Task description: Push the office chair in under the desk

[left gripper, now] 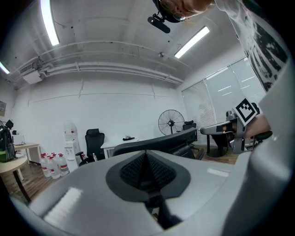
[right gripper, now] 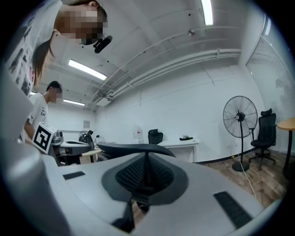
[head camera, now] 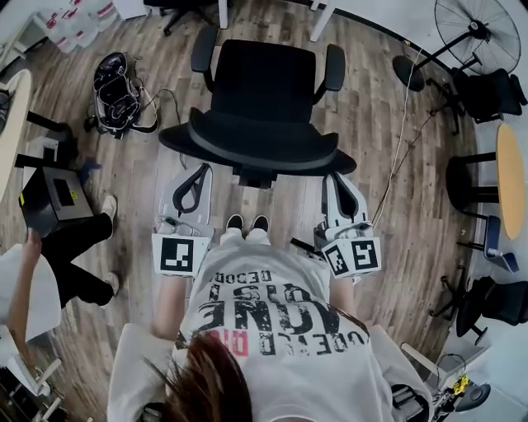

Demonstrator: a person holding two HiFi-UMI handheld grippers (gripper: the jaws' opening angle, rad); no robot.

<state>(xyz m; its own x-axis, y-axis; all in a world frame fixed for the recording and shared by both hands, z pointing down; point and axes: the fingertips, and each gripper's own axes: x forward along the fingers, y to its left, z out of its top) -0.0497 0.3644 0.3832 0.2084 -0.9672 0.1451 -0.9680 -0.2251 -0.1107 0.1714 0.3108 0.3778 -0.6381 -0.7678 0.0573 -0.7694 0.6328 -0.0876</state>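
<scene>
In the head view the office chair (head camera: 260,99) stands at upper centre, short of the desk (head camera: 322,21) at the top edge, so the whole push is still to do. The left gripper (head camera: 200,169) and right gripper (head camera: 330,177) sit just behind its backrest, and the shirt (head camera: 272,313) reads "ONE". In the left gripper view the jaws are pressed together on nothing, with the backrest rim just beyond. The right gripper view shows that claw likewise closed and empty.

The floor (head camera: 388,124) was brown wood planking, and the walls (left gripper: 115,110) and ceiling (left gripper: 115,27) were plain white, lit by long strip lights (left gripper: 48,20) overhead, with tall windows (left gripper: 221,87) along one side. A black pedestal fan (right gripper: 240,116) stood near the wall with a spare black chair (right gripper: 264,131) just beside it. A water dispenser (left gripper: 69,138) had bottles (left gripper: 50,166) clustered at its foot, and a round yellow-topped table (head camera: 510,177) sat off at the edge.
</scene>
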